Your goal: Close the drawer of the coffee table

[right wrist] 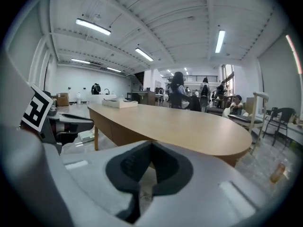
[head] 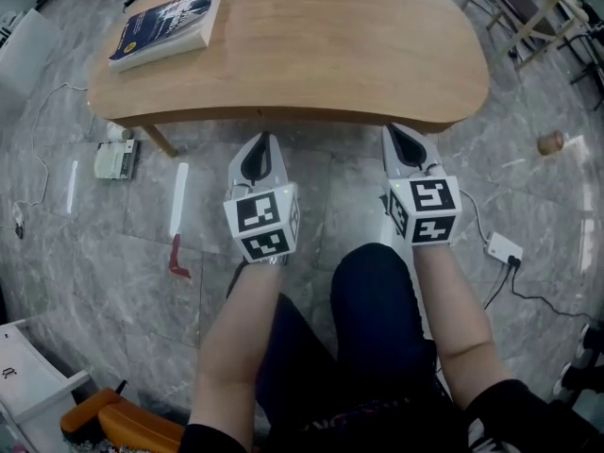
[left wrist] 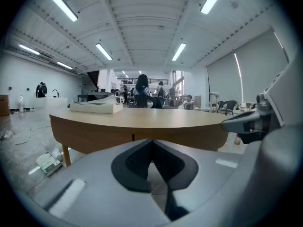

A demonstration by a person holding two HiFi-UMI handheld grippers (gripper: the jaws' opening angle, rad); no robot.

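The oval wooden coffee table (head: 311, 55) fills the top of the head view, with a blue book (head: 168, 28) on its far left corner. Its front apron (left wrist: 99, 137) looks flush, broken only by a thin vertical seam; no drawer sticks out. My left gripper (head: 260, 142) hovers just short of the table's front edge with its jaws shut and nothing between them (left wrist: 152, 142). My right gripper (head: 397, 132) is beside it, near the right part of the edge, also shut and empty (right wrist: 151, 144). Neither gripper touches the table.
On the marble floor to the left lie a white box (head: 115, 159), a white strip (head: 178, 199) and a red tool (head: 176, 258). A white plug with its cable (head: 503, 247) and a brown cup (head: 550, 142) lie at the right. The person's knee (head: 377, 291) is between the arms.
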